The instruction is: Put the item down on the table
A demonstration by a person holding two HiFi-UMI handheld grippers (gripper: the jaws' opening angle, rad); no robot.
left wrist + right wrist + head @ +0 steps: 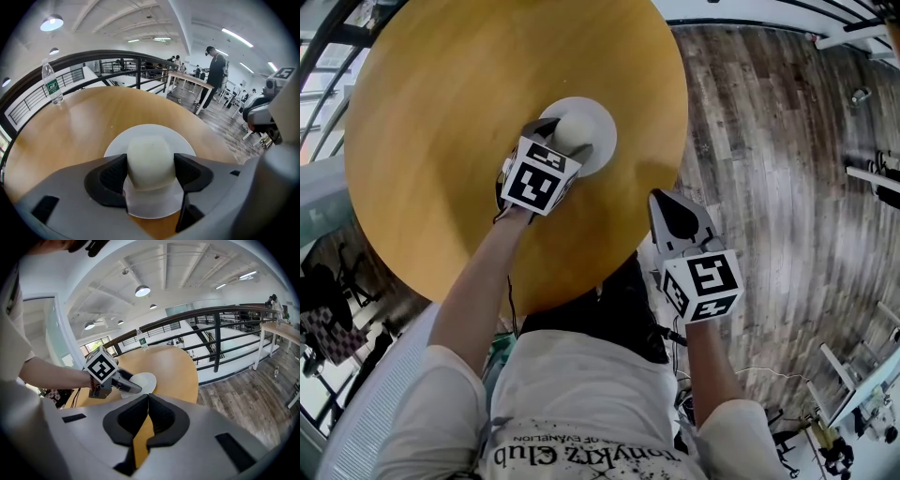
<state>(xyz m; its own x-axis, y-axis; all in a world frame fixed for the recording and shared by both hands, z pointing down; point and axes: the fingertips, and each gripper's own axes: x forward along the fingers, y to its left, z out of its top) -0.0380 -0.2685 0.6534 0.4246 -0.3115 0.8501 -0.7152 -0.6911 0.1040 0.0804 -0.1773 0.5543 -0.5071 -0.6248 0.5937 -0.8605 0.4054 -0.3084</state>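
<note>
A pale, rounded item [150, 159] sits over the middle of a white plate [145, 133] on the round wooden table [70, 131]. My left gripper [150, 174] is shut on the item, one black pad pressed against each side. From the head view, the left gripper [565, 131] reaches over the plate [600, 141] near the table's centre. My right gripper [660, 198] hangs off the table's near right edge, shut with nothing between its jaws. In the right gripper view the shut gripper [147, 401] looks across at the plate [146, 379].
A clear water bottle [51, 82] stands at the table's far edge, by a dark railing [117, 58]. Wooden plank floor [769, 141] lies to the right. People and long tables [187, 80] are in the background.
</note>
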